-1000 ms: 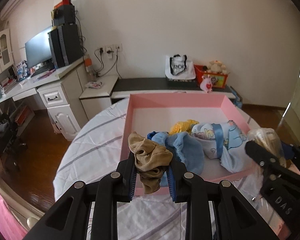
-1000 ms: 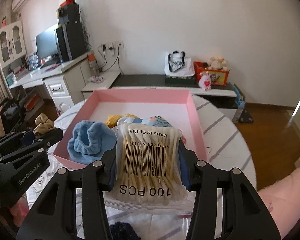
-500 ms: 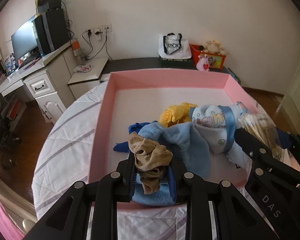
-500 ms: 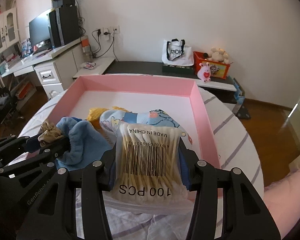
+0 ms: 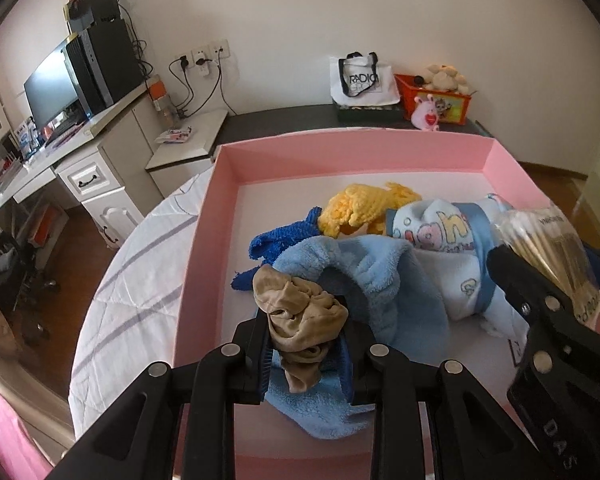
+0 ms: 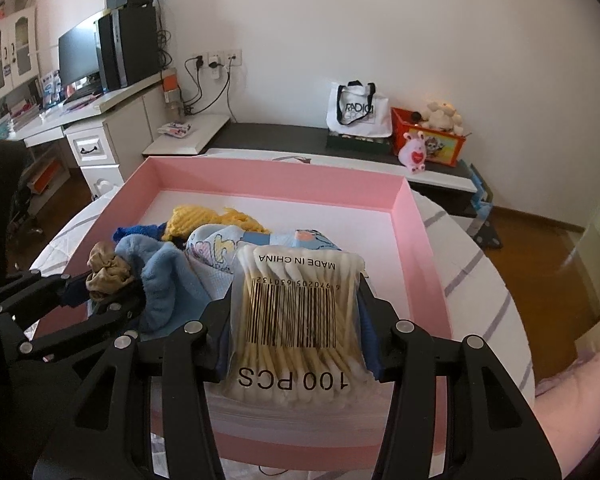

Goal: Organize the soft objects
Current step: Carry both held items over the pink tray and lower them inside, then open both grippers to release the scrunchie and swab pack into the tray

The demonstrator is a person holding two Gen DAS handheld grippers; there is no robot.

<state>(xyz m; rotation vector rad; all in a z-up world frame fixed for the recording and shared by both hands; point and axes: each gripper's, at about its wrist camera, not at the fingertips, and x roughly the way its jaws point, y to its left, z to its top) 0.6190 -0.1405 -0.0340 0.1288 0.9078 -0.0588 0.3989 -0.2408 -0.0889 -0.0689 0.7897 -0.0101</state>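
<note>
Tan stocking point(image 5: 298, 312), low centre of the left view, hangs over the pink box point(image 5: 356, 146), pinched in the left tool point(image 5: 306, 354), whose jaws are opening. Right tool point(image 6: 294, 320) clamps the cotton-swab pack point(image 6: 296, 312). Deposit step; next, let both drop inside.

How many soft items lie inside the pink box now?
4: yellow knit piece, dark blue cloth, light blue fleece, printed baby cloth. Others may hide beneath.
</note>
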